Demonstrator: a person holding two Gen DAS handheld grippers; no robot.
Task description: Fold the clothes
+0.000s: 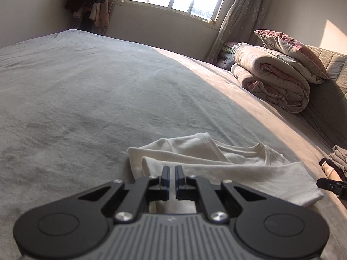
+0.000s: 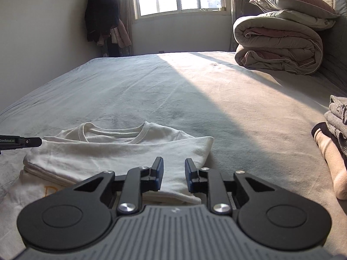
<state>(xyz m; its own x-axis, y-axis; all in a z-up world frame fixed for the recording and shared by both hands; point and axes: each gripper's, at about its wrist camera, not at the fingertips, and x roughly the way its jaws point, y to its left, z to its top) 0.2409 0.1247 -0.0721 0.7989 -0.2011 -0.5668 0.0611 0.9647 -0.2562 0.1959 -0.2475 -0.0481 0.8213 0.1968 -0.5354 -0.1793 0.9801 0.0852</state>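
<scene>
Nearest the lens, the left hand-held gripper (image 1: 172,170) is seen with its jaws nearly together, only a thin slit between them. Whether a fold of cloth is pinched there cannot be told; the tips sit over the near left edge of the white T-shirt (image 1: 227,164).

The right hand-held gripper (image 2: 173,164) is noted with a clear gap between its jaws, and no cloth is seen pressed by the pads. It hangs just above the shirt's near right corner.

The white T-shirt is taken as the landmark. It lies on the bed (image 2: 195,91), near the front edge. It is already folded into a compact stack of several layers, with the collar showing at the far side and orange lettering partly visible at the near left corner. The fold is judged nearly complete; a last tuck or a transfer to a stack may remain.

To the right of the shirt, near it but apart, a pile of folded clothes (image 2: 335,117) is seen, grey pieces over a pale pink one, suggesting earlier items are done. No unfolded garments are visible.

Far beyond the shirt to the right, a rolled quilt (image 2: 277,41) with a pillow (image 2: 290,0) on top is set against the headboard.
</scene>
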